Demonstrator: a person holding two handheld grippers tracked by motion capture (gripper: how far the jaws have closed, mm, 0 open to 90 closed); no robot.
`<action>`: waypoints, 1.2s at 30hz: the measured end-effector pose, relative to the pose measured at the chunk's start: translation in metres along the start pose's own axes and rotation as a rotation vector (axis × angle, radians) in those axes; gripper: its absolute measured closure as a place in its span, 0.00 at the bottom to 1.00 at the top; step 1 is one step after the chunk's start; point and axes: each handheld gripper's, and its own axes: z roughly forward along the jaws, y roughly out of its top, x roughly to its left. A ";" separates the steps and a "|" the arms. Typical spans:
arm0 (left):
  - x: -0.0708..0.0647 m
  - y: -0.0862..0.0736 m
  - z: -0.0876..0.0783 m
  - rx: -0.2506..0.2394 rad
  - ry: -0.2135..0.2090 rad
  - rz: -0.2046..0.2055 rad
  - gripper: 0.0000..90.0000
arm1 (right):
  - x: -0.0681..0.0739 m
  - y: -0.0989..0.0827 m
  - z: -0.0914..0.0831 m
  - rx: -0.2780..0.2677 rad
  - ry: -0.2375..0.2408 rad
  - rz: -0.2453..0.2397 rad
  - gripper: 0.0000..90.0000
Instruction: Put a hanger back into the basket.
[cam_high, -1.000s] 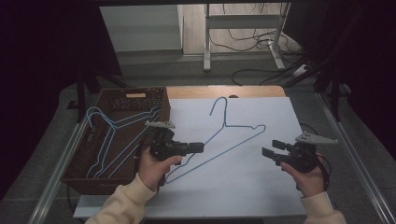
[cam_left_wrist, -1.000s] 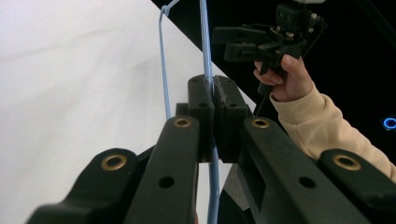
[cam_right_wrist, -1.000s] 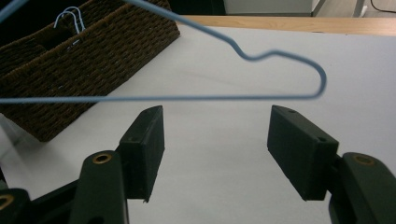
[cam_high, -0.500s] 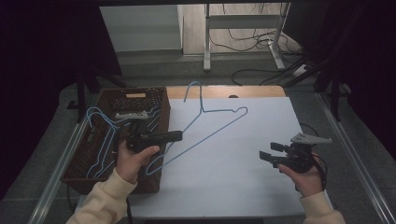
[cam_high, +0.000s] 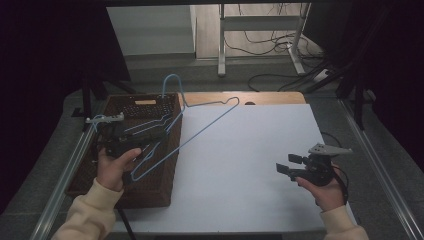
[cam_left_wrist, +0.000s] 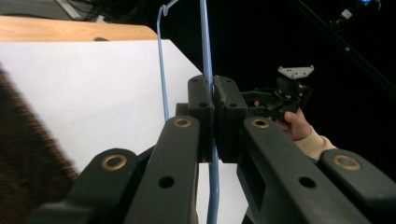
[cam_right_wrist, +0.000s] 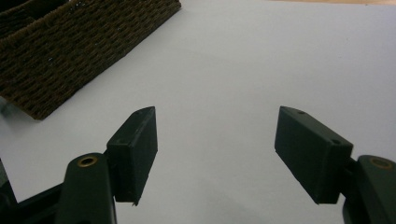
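L tool (cam_high: 150, 134) clamps the blue wire hanger (cam_high: 200, 125) — now lifted off the bench's centre, over the wicker basket (cam_high: 150, 185) at the left edge. R tool (cam_high: 287, 166) jaws have just opened wide, empty, near the right edge — release done; drop into basket likely next.

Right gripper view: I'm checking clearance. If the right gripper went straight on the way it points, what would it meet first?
Probably the white table sheet; the open right gripper tilts slightly down at it. The brown woven wicker basket lies off to one side.
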 end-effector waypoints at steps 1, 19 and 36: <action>0.002 0.000 -0.004 -0.010 0.001 -0.002 0.96 | 0.000 0.000 0.000 0.001 -0.001 0.000 0.34; 0.046 -0.012 -0.063 -0.110 0.105 -0.061 0.96 | -0.003 -0.003 0.002 0.016 -0.024 0.003 0.33; 0.078 -0.034 -0.109 -0.146 0.194 -0.104 0.96 | -0.008 -0.004 0.003 0.022 -0.065 0.027 0.33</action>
